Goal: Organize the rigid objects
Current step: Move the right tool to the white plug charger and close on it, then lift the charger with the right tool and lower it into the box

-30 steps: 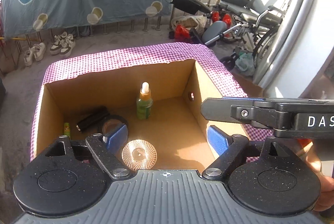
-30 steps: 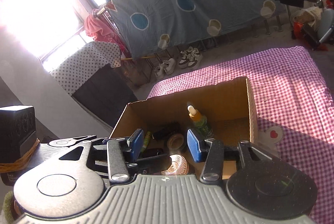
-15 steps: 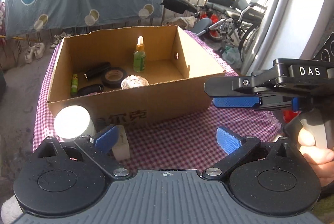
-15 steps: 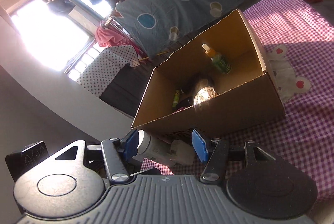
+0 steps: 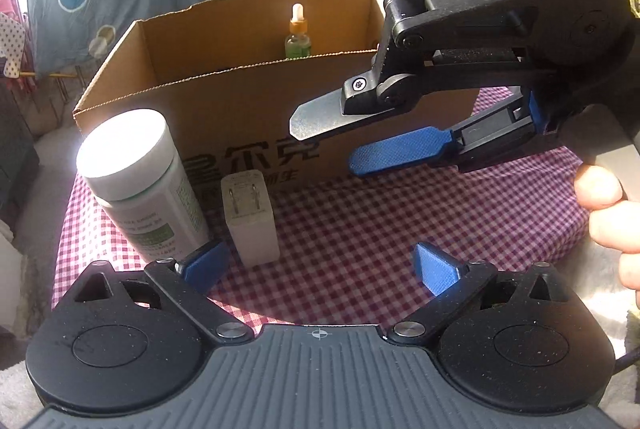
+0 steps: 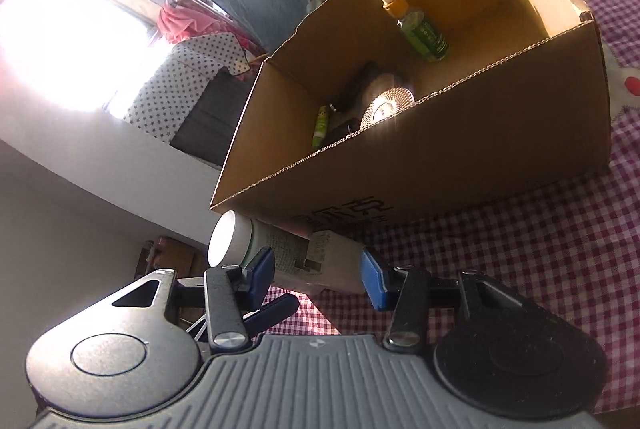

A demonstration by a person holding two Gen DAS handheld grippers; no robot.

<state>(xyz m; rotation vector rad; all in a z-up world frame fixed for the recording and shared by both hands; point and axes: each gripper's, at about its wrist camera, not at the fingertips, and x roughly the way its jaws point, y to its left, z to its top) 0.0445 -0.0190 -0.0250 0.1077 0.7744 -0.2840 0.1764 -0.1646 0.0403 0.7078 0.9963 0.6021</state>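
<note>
White plastic is catching the sun: one capped bottle (image 5: 138, 185) and one wall charger (image 5: 251, 217) are standing just ahead of the left tongs (image 5: 320, 267), which are gaping wide and empty. The right tongs (image 6: 318, 275), half-spread, have been narrowing with charger and bottle between their pads, not yet pinching. Better to centre on one item, grip low, then lift over the cardboard box (image 5: 248, 117) wall. Inside, one dropper bottle (image 6: 420, 27) is standing.

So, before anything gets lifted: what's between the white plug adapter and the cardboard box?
Only bare checked cloth, in the left wrist view; the plug adapter stands clear of the box's front wall. The white-capped bottle is beside the adapter.
</note>
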